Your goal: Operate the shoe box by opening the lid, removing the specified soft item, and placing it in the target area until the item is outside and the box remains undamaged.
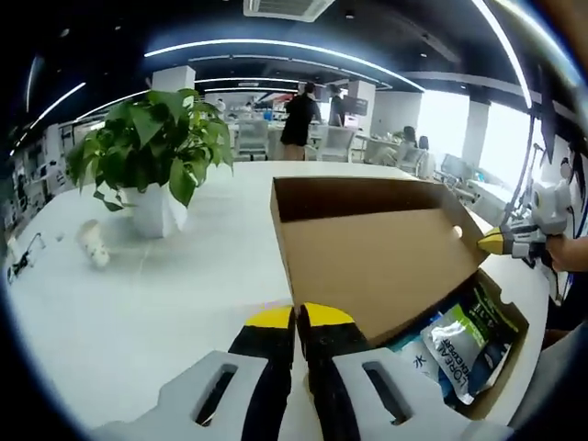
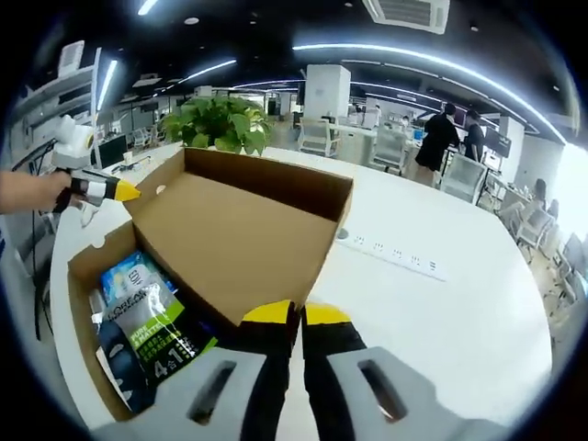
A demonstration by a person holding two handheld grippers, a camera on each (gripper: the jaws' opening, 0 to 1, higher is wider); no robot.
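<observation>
On the white table — shoe box lid up | packets read "L'OREAL", "4+1" | left gripper, right gripper — jaws closed, empty

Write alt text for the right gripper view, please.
An open cardboard shoe box sits on a white table, lid raised, with soft plastic packets inside. The right gripper, jaws together, is at the lid's near edge; the left gripper is at its far corner.
</observation>
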